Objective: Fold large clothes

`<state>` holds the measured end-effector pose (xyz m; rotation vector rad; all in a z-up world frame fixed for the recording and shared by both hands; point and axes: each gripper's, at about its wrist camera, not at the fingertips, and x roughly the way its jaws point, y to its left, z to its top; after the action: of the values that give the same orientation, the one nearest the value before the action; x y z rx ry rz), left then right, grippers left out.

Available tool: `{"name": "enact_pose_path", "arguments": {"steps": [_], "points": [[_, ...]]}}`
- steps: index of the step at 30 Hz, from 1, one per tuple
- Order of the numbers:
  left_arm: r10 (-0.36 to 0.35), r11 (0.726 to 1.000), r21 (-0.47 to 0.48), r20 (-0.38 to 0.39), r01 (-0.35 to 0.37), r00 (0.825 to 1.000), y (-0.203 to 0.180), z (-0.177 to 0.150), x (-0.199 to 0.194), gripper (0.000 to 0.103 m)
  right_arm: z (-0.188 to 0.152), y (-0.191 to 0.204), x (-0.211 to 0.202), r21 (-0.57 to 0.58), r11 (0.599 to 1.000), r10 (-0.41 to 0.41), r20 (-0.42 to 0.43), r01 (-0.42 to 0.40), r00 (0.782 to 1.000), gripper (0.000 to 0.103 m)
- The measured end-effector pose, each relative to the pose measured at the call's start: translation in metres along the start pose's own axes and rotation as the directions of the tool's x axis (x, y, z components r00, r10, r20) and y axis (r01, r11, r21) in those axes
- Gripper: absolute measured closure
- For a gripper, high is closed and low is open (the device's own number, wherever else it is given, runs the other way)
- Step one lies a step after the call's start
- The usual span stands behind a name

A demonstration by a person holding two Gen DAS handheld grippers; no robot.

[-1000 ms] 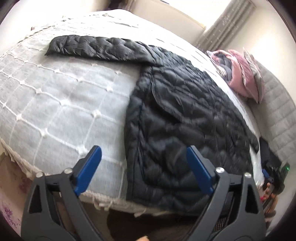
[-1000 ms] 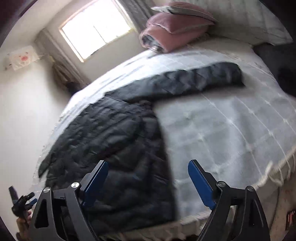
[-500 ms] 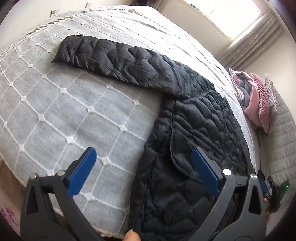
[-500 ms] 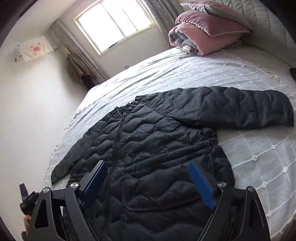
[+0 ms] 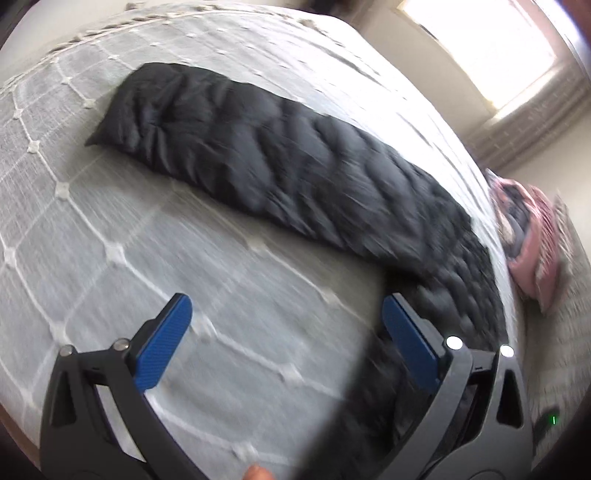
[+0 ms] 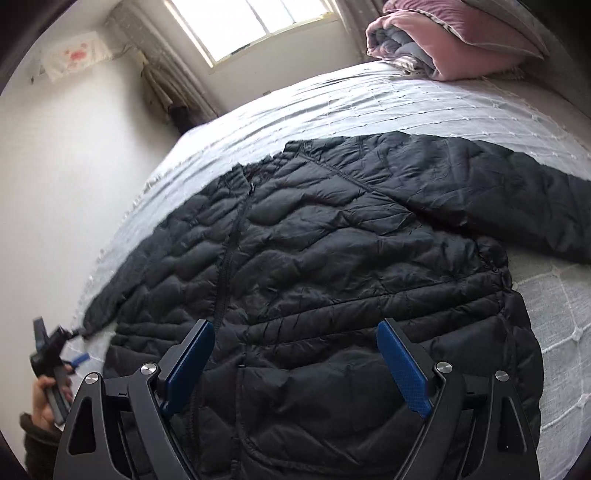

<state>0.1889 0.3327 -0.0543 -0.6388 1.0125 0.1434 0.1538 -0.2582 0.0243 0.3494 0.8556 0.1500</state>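
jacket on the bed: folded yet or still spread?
Spread. The black jacket lies flat and front up on the bedspread, zipper shut down the middle, both sleeves stretched out sideways. No fold is visible.

Daylit window [image 6: 255,22], pale walls [image 6: 81,155], grey quilted bed [image 6: 369,99], pink pillows [image 6: 461,40]

The bed [image 6: 369,107] has a light grey cover with a white grid of stitched lines. A black quilted jacket [image 6: 332,266] lies flat on it, both sleeves spread out. Folded pink bedding [image 6: 454,40] rests near the head.
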Motion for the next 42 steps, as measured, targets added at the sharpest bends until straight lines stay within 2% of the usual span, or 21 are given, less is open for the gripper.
{"name": "enact_pose_path", "arguments": {"steps": [2,5,8,13,14,16,17,18,19,20,22,27,33,37,42], "points": [[0.018,0.999,-0.045,0.013,-0.017,1.0,0.009,0.007,0.011,0.001,-0.001,0.006,0.005,-0.036,0.999,-0.011,-0.01,0.011,1.0,0.012],[0.002,0.993,-0.121,0.056,0.005,0.998,0.02,0.017,0.023,0.001,-0.003,0.01,0.01,-0.074,0.997,-0.037,-0.014,0.036,0.999,0.012],[0.014,0.992,-0.124,0.134,0.003,0.991,0.02,0.028,0.025,0.001,-0.004,0.007,0.015,-0.082,0.995,-0.065,-0.016,0.064,0.998,0.012],[0.028,0.987,-0.159,0.186,0.002,0.982,0.027,0.047,0.032,0.001,-0.005,-0.006,0.015,-0.05,0.994,-0.094,-0.023,0.092,0.995,0.012],[0.031,0.986,-0.166,0.197,0.002,0.98,0.027,0.049,0.032,0.004,-0.005,-0.009,0.013,-0.044,0.994,-0.098,-0.019,0.097,0.995,0.012],[0.031,0.981,-0.192,0.222,0.013,0.975,0.032,0.057,0.031,0.013,-0.005,-0.012,0.01,-0.034,0.995,-0.098,-0.01,0.098,0.995,0.012],[0.028,0.979,-0.205,0.231,0.021,0.973,0.036,0.059,0.031,0.032,-0.005,-0.013,0.008,-0.029,0.995,-0.096,-0.007,0.096,0.995,0.012],[0.031,0.974,-0.225,0.231,0.022,0.972,0.04,0.062,0.031,0.044,-0.005,-0.014,0.008,-0.026,0.995,-0.094,-0.006,0.094,0.996,0.012],[0.037,0.971,-0.239,0.229,0.02,0.973,0.042,0.064,0.031,0.071,-0.005,-0.016,0.007,-0.022,0.996,-0.092,-0.007,0.092,0.996,0.012],[0.041,0.967,-0.253,0.231,0.02,0.972,0.045,0.065,0.03,0.092,-0.005,-0.017,0.006,-0.021,0.996,-0.091,-0.007,0.091,0.996,0.012],[0.016,0.965,-0.255,0.283,0.059,0.959,0.045,0.066,0.02,0.093,-0.005,-0.017,0.004,-0.022,0.995,-0.092,-0.004,0.092,0.996,0.012],[-0.017,0.992,-0.109,0.394,0.065,0.919,0.014,0.067,-0.012,0.097,-0.004,-0.02,0.002,-0.005,0.995,-0.102,-0.006,0.102,0.995,0.012],[-0.1,0.995,0.056,0.467,0.084,0.878,-0.04,0.067,-0.042,0.099,-0.005,-0.022,0.0,0.016,0.996,-0.092,-0.007,0.092,0.996,0.012],[-0.184,0.978,0.174,0.467,0.114,0.865,-0.09,0.067,-0.056,0.099,-0.004,-0.022,-0.004,0.025,0.996,-0.08,0.0,0.08,0.997,0.012],[-0.295,0.934,0.318,0.421,0.165,0.858,-0.149,0.051,-0.064,0.099,-0.003,-0.023,-0.006,0.034,0.997,-0.069,0.003,0.068,0.998,0.012]]}}
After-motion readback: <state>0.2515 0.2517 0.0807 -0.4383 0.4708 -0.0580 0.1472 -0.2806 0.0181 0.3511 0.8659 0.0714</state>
